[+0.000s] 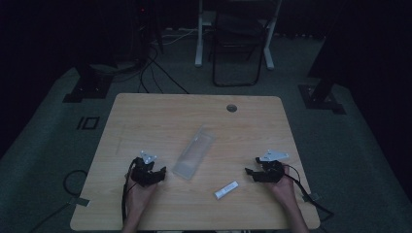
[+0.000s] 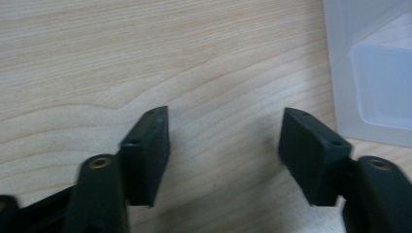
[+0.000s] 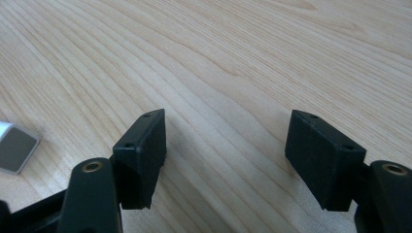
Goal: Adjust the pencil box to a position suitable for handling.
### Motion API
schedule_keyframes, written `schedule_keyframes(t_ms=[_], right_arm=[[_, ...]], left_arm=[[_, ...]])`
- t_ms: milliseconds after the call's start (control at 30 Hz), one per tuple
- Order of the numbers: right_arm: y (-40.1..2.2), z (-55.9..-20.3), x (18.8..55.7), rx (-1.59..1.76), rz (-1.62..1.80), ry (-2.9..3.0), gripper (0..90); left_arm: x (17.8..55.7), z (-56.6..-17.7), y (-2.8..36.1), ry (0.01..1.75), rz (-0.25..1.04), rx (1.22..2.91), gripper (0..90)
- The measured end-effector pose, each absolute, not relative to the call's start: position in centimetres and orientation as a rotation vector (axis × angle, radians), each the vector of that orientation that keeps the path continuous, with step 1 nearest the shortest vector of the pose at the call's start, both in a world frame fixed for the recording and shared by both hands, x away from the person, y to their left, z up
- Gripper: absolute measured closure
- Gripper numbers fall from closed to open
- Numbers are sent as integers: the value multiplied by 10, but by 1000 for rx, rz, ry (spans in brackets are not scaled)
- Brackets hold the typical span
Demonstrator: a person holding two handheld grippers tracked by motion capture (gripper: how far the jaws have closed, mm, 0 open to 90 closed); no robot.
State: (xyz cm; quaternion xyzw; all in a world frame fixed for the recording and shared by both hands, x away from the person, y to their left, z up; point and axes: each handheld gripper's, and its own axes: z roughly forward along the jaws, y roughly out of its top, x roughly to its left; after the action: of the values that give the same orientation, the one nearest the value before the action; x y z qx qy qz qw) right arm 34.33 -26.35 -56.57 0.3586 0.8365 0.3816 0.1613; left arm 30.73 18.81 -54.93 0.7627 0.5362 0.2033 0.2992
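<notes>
A long clear plastic box (image 1: pixel 194 152) lies mid-table (image 1: pixel 145 111) — contents can't be made out. A small white tube (image 1: pixel 226 190) rests near the front edge. Left gripper (image 1: pixel 160 172) and right gripper (image 1: pixel 250 172) sit either side — both jaws spread wide over bare pale woodgrain, gripping nothing.

The high view is very dim: only the tabletop (image 1: pixel 194 121) catches weak light, while the floor and the room beyond it sink into near black and detail turns grainy. Both gripper views are far brighter and evenly lit, with the wood grain crisp. There the near fingers (image 2: pixel 145 150) look soft and slightly blurred, casting faint shadows.
</notes>
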Motion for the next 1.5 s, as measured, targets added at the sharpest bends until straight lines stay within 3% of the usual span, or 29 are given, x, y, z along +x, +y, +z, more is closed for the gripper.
schedule_keyframes(t_ms=[133, 733, 1033, 1267, 1500], right_arm=[[-263, -566, 343, 1024, 1089, 2389, 313], [-263, -566, 343, 1024, 1089, 2389, 312], [-262, -566, 344, 1017, 1090, 2393, 309], [-262, -566, 344, 1016, 1091, 2394, 309], [-262, -566, 344, 1016, 1091, 2395, 308]], left_arm=[[304, -545, 187, 1390, 542, 2023, 456], [291, -516, 156, 1182, 563, 2053, 455], [306, -515, 135, 1127, 582, 2108, 458], [323, -514, 124, 1082, 599, 2142, 532], [336, -514, 120, 1068, 643, 2165, 666]])
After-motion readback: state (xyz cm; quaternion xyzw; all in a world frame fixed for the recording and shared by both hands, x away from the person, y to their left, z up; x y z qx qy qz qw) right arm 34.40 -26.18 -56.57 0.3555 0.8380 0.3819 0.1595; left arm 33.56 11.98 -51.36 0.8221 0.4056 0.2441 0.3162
